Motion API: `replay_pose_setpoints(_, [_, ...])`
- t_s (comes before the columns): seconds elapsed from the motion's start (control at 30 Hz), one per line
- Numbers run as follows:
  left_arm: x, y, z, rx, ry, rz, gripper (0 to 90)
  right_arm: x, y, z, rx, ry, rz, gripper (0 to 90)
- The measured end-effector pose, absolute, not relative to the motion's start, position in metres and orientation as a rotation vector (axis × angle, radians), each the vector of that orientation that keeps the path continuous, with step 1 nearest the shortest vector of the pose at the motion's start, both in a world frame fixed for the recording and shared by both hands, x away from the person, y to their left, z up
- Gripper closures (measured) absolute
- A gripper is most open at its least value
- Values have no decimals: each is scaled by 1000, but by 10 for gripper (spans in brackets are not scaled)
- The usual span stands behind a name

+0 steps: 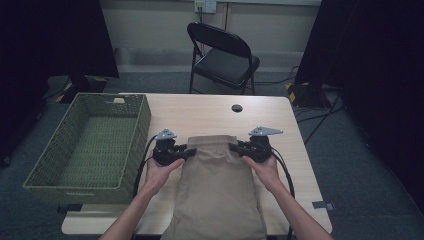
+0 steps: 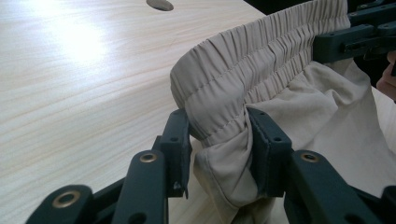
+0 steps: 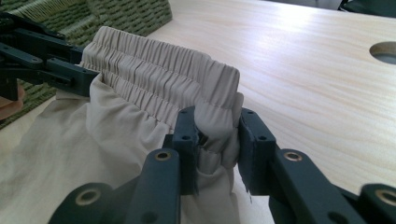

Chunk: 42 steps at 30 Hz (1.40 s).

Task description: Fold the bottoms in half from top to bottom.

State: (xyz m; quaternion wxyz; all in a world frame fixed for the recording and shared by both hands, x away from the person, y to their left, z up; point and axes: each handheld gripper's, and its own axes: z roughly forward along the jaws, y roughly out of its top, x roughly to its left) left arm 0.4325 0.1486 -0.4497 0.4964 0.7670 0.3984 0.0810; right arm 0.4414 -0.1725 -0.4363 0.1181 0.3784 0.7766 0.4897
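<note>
The left tongs and right tongs each clamp an end of the gathered elastic waistband of the beige cloth trousers, apparently lifted slightly, legs trailing over the bench's near edge.

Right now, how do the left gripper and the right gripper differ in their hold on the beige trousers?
The left gripper clamps the waistband's left end, nearest the green woven basket; the right gripper clamps its right end, toward bare table. The two point inward, facing each other. Both are shut on bunched elastic of the beige trousers.
</note>
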Motion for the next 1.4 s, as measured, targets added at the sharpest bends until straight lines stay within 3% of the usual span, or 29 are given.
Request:
replay_pose_setpoints(0.63, [431, 158, -415, 1779, 910, 254, 628, 445, -168, -400, 1023, 2210, 1502, 712])
replay_pose_setpoints(1.4, [460, 158, -334, 1703, 829, 373, 654, 461, -169, -335, 973, 2058, 1605, 720])
